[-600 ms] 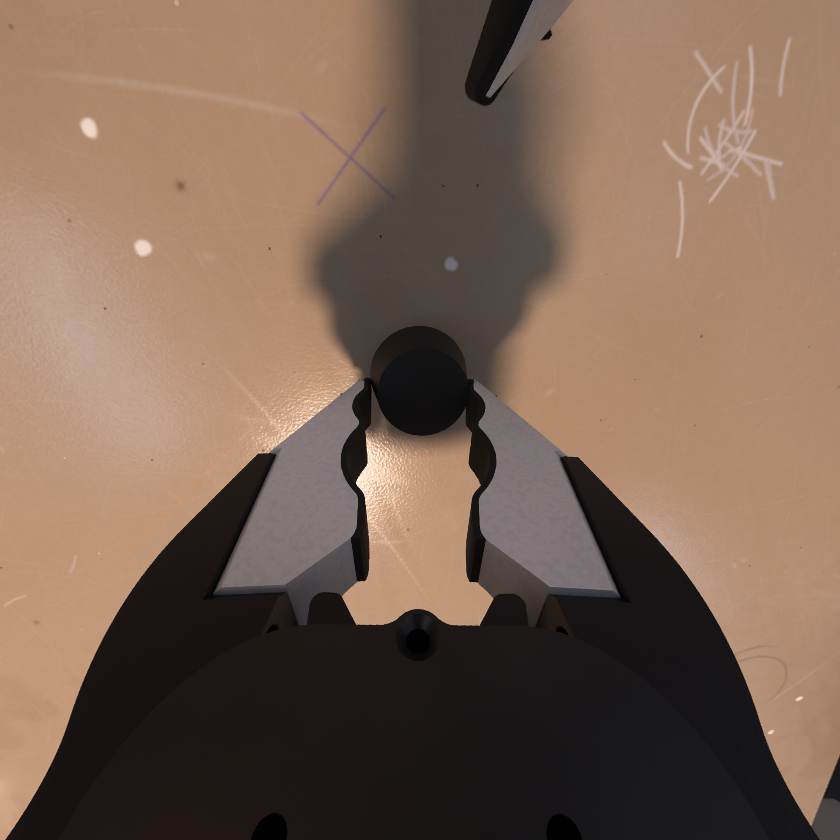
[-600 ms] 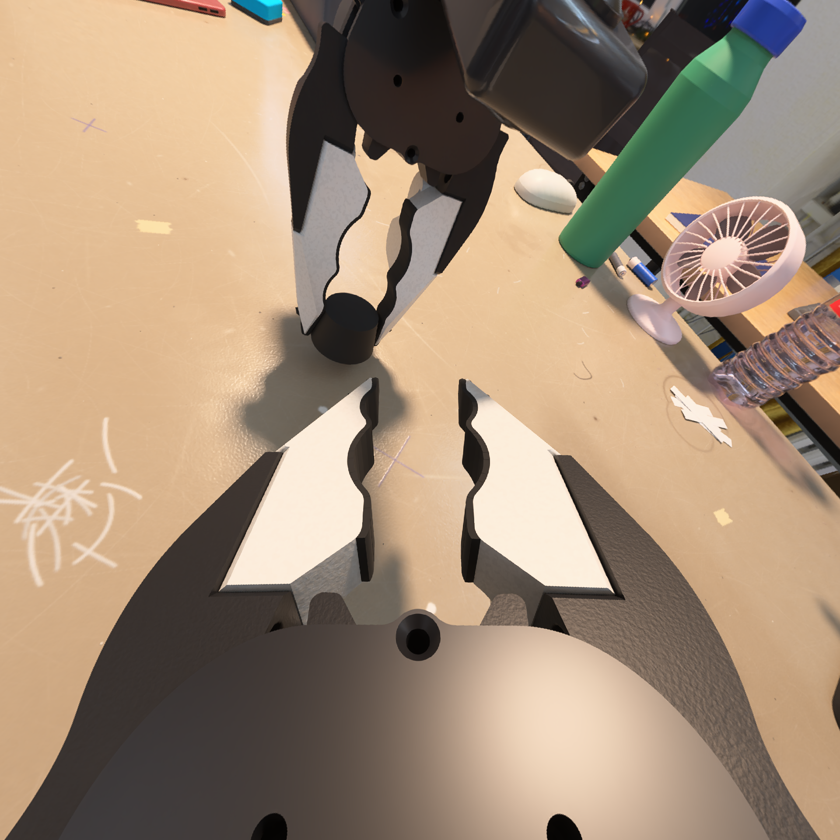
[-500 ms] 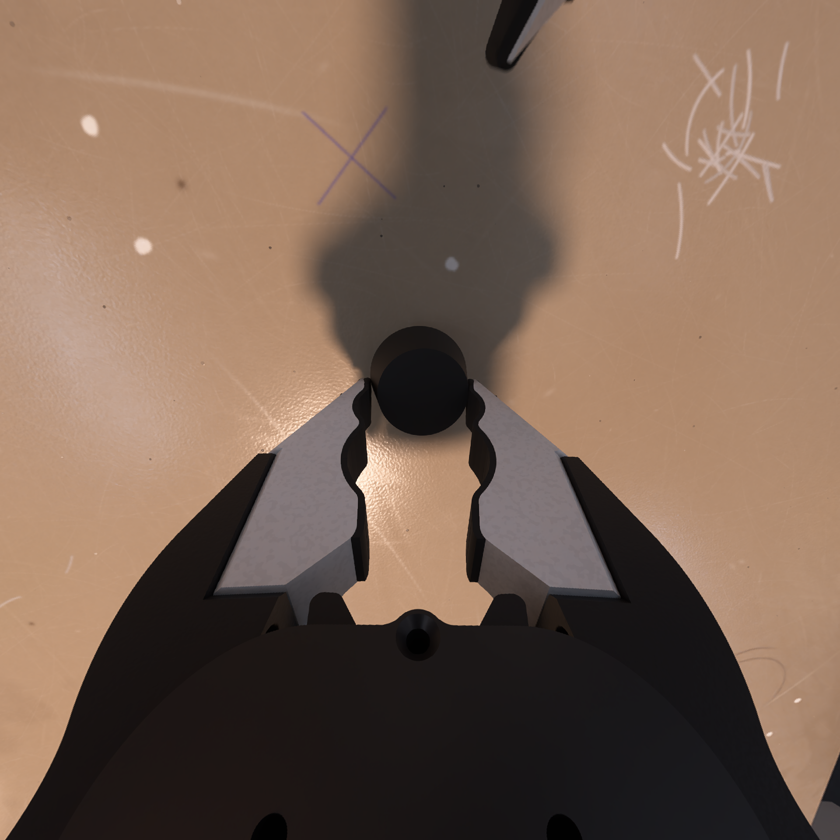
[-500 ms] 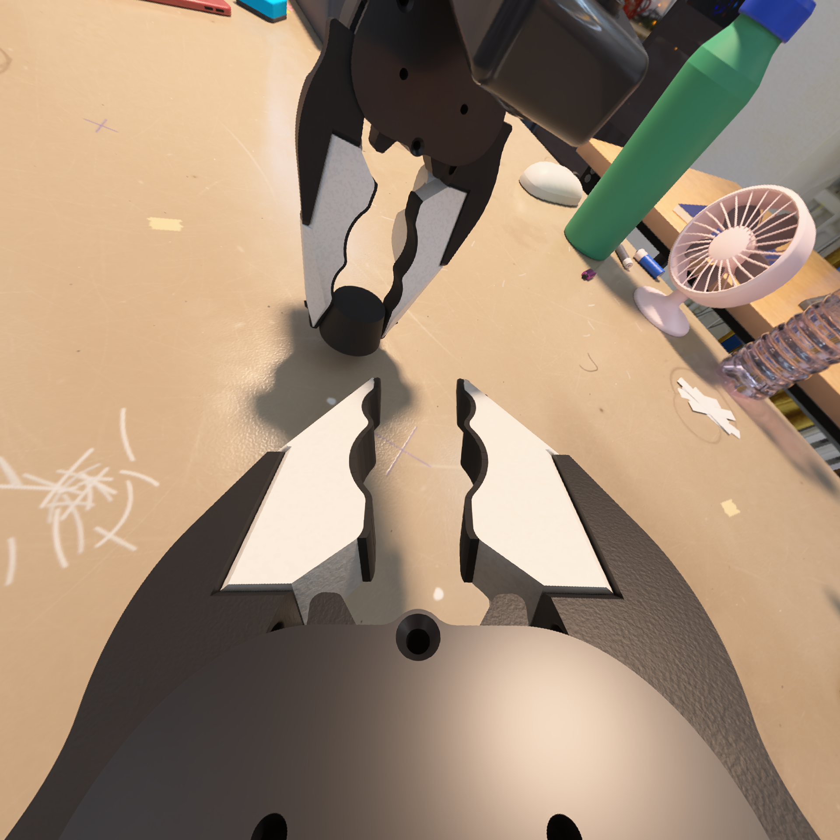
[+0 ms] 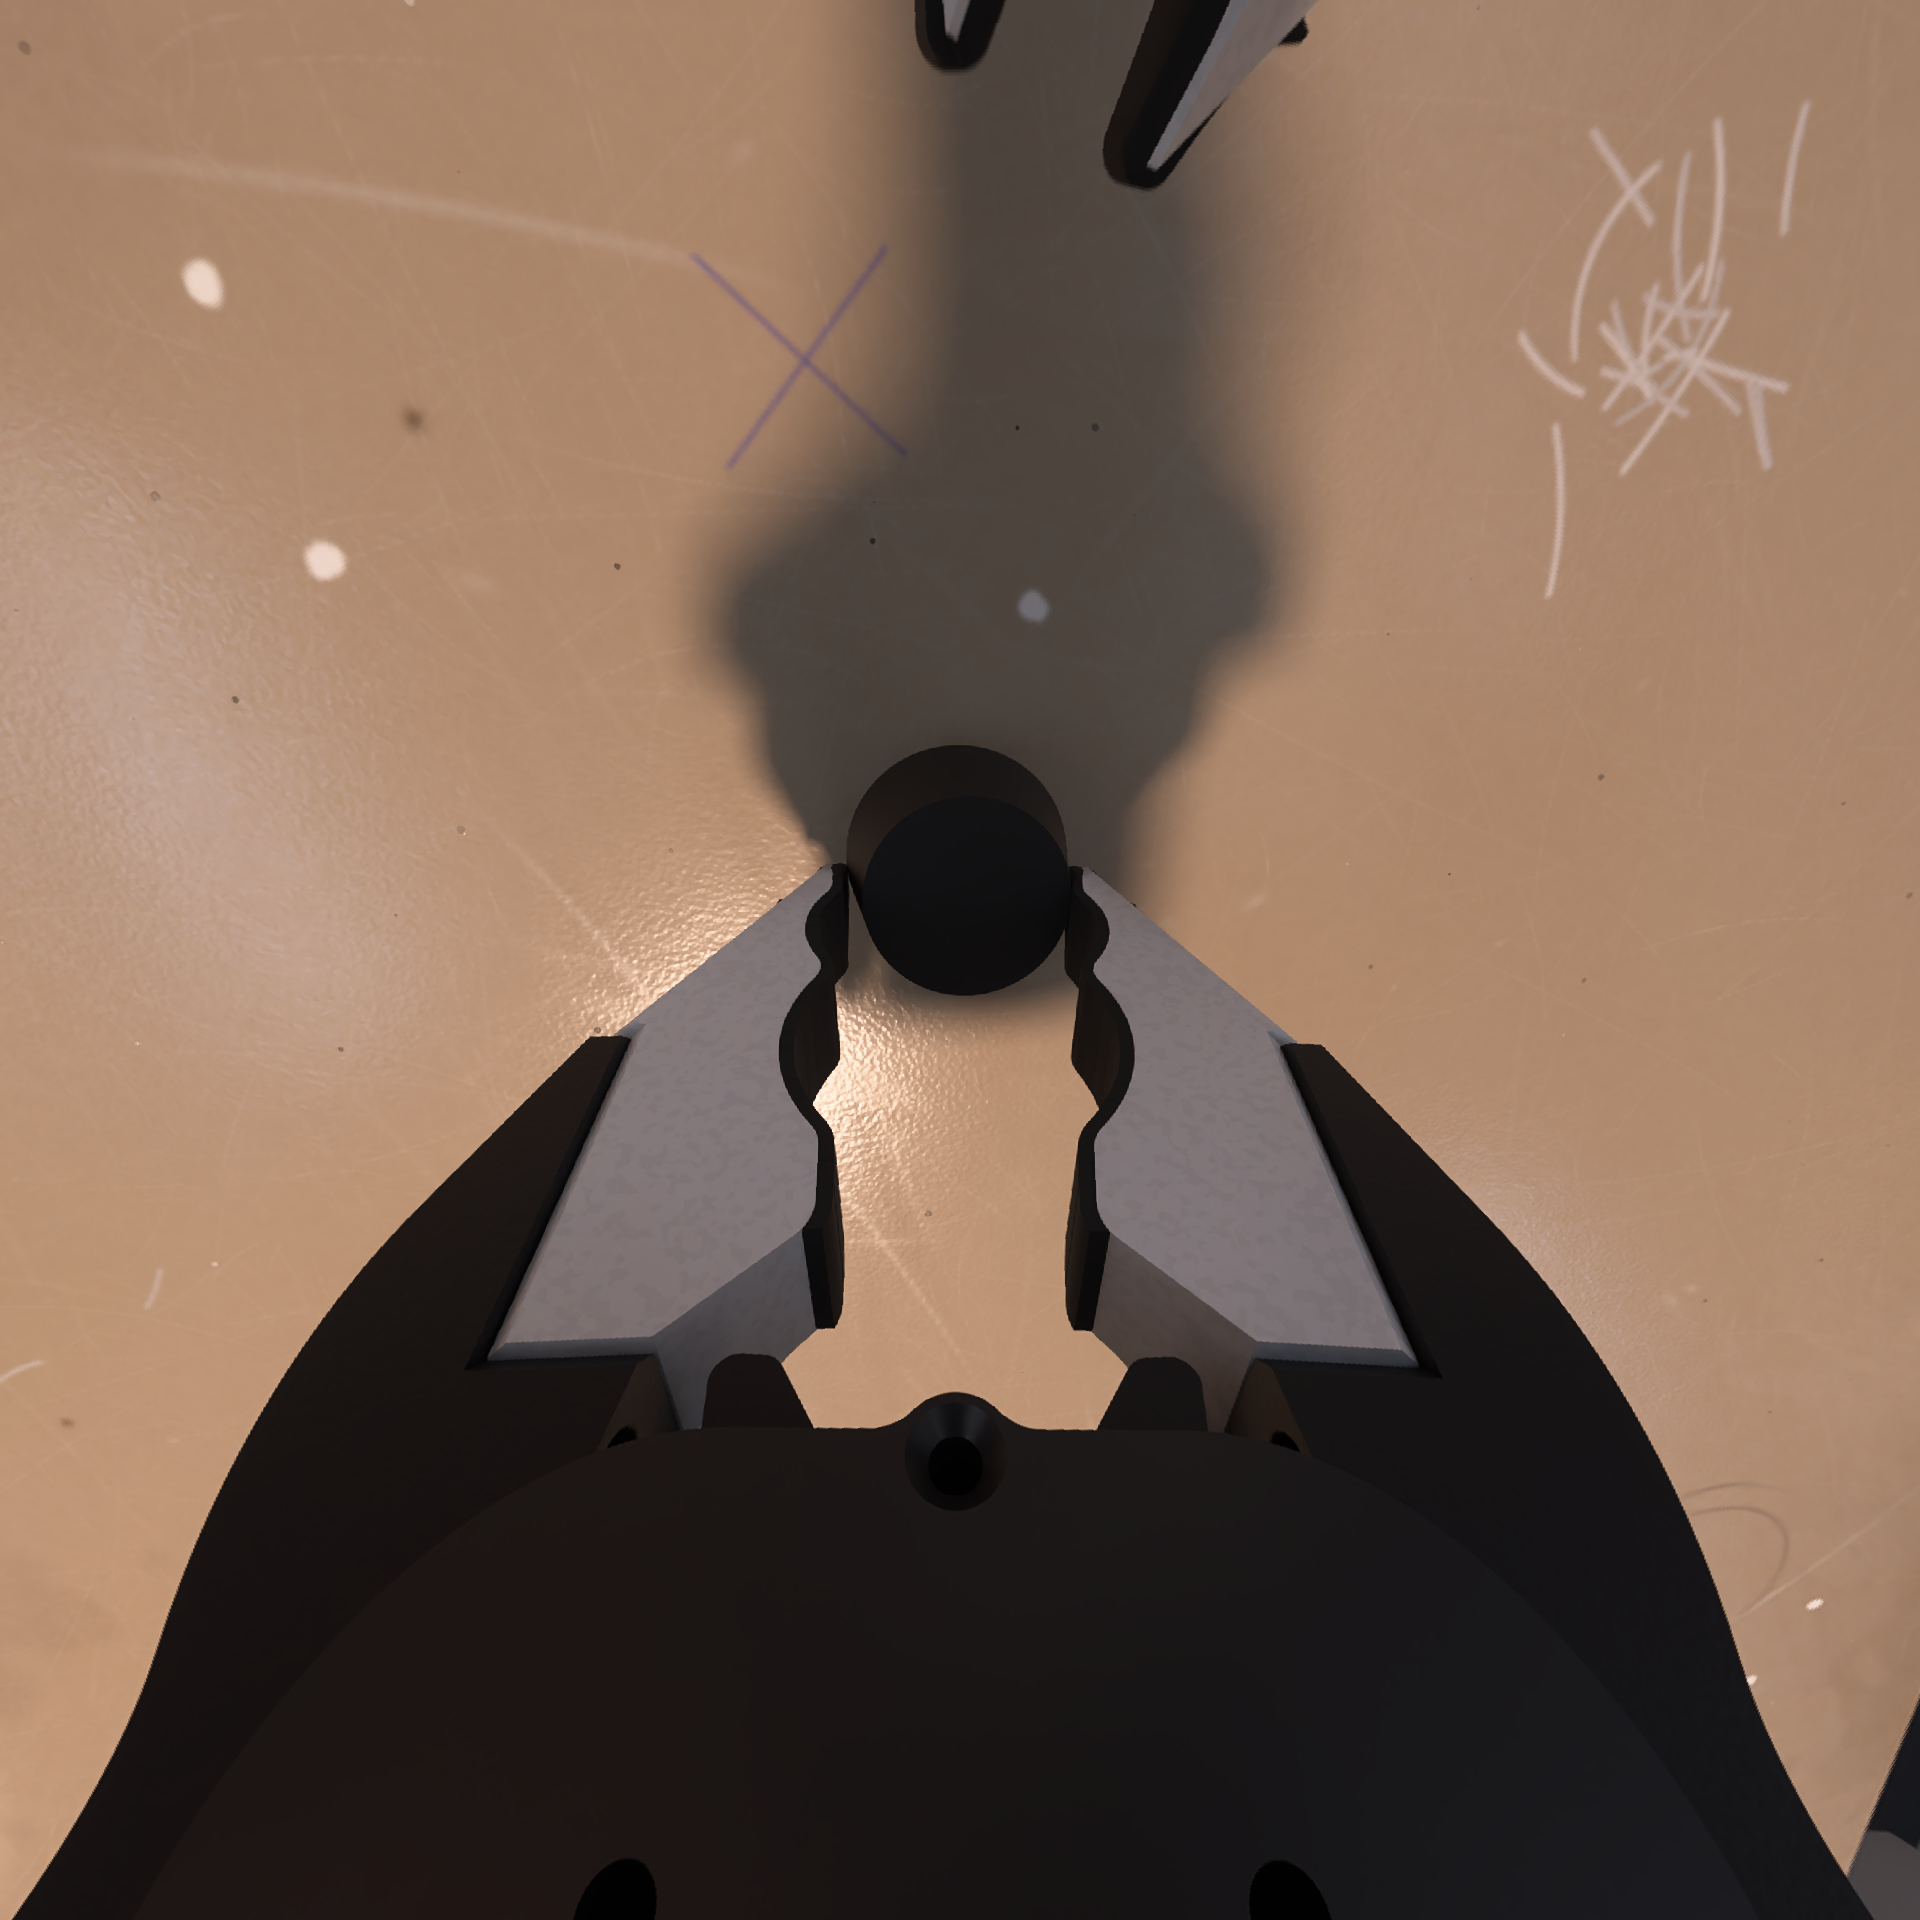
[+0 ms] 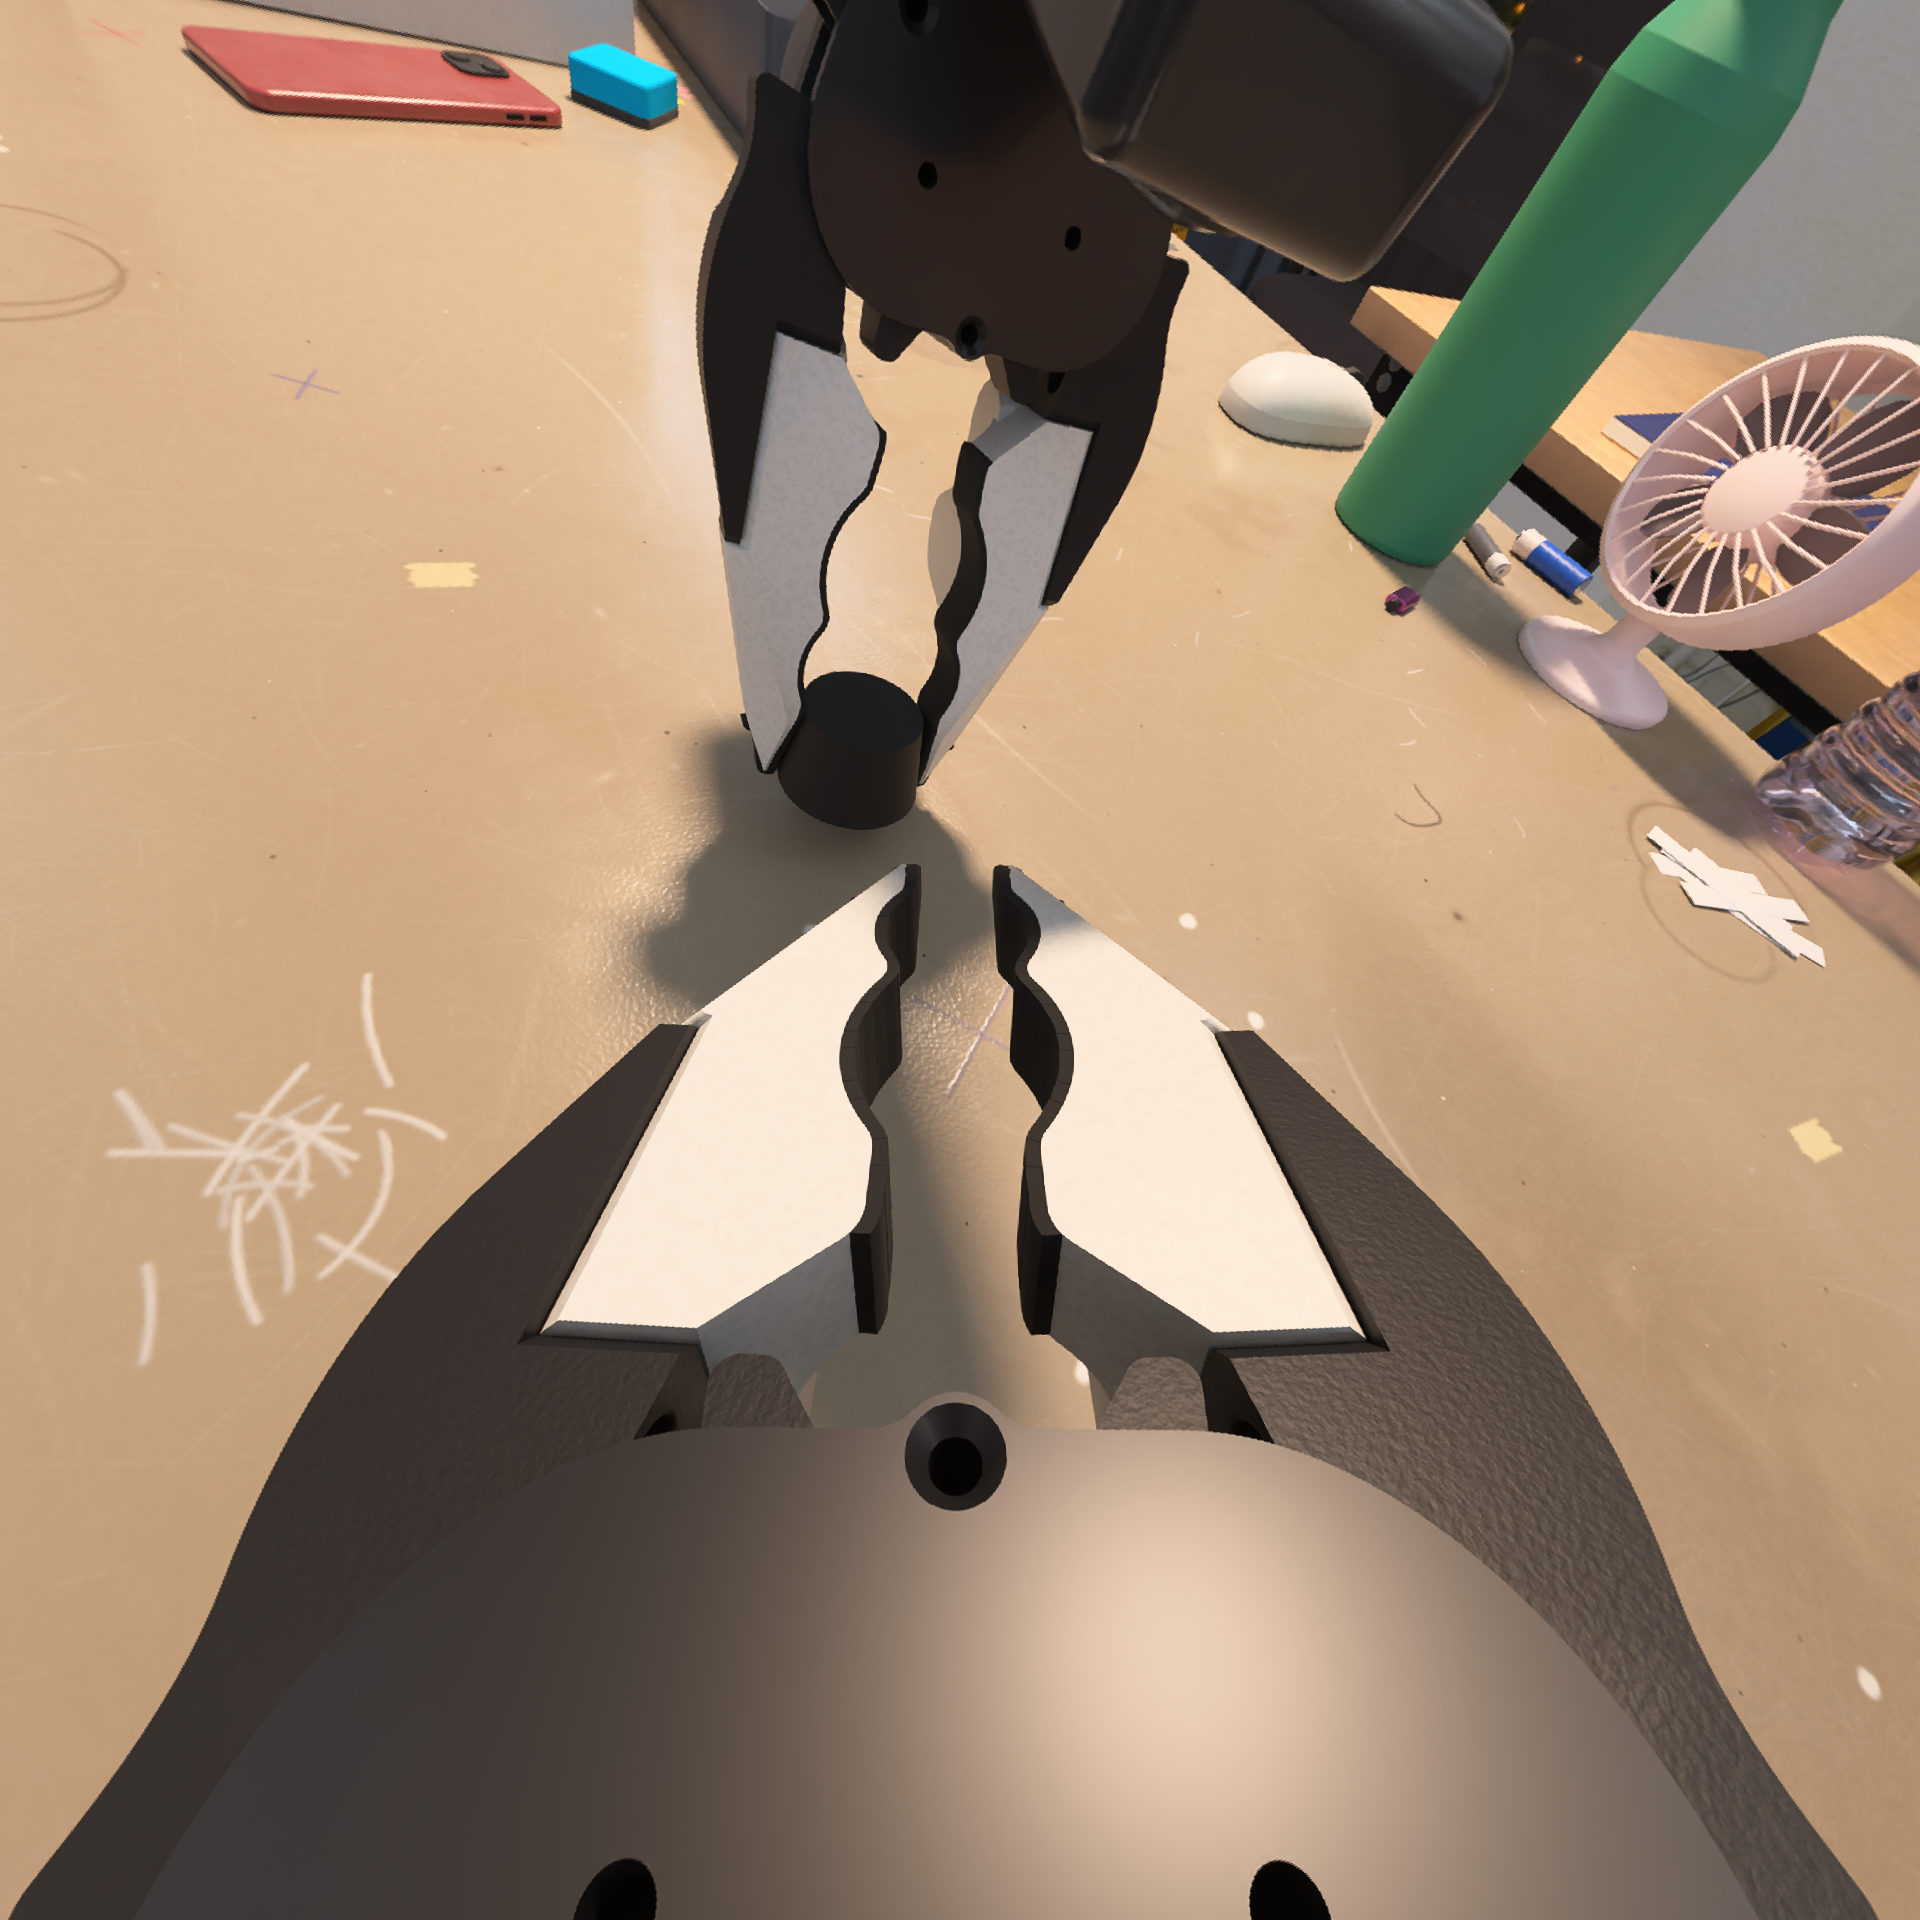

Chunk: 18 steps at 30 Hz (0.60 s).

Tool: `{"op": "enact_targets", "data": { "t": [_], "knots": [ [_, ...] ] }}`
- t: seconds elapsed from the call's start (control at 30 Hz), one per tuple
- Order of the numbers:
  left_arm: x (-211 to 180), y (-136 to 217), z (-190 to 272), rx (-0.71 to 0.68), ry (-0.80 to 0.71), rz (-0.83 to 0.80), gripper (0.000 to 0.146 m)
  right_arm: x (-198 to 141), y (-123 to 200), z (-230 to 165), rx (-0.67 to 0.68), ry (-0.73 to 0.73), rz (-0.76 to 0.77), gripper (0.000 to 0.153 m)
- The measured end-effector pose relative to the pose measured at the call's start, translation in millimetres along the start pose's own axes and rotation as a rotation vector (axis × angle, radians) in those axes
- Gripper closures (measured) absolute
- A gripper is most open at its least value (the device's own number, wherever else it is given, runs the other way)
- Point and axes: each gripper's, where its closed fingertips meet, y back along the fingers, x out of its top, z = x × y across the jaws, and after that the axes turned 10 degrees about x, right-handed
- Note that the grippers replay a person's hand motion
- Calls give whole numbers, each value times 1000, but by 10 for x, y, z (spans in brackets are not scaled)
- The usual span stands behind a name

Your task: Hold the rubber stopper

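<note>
A: Right wrist view: the big tan table (image 6: 312, 727) is smooth, a bit shiny, with scratches. The left gripper (image 6: 852, 743) points down and squeezes the rubber stopper (image 6: 852, 753) at its tips, out in the middle, far from the table's edges.

B: Is the stopper lifted?

A: I cannot tell. It sits at or just above the top.

B: And the right gripper (image 6: 956, 883)?

A: Empty, its jaws a little apart, near the stopper but not touching.

B: How to hold it well?

A: Squeeze gently, stay level. The stopper is small, round, black and looks soft, so it could slip from those wavy fingertips (image 5: 1086, 914).
</note>
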Motion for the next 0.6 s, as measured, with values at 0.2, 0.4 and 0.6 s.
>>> {"op": "enact_targets", "data": {
  "t": [0.2,0.4,0.6],
  "knots": [
    [2,3,2,4,-1,-5,104,-5,-39,18,-28,14,-14,145],
    [5,5,2,8,2,-9,104,-43,8,67,-43,-37,-9,122],
    [5,3,4,8,0,-5,104,-32,-13,67,108,-458,138,96]
  ]
}}
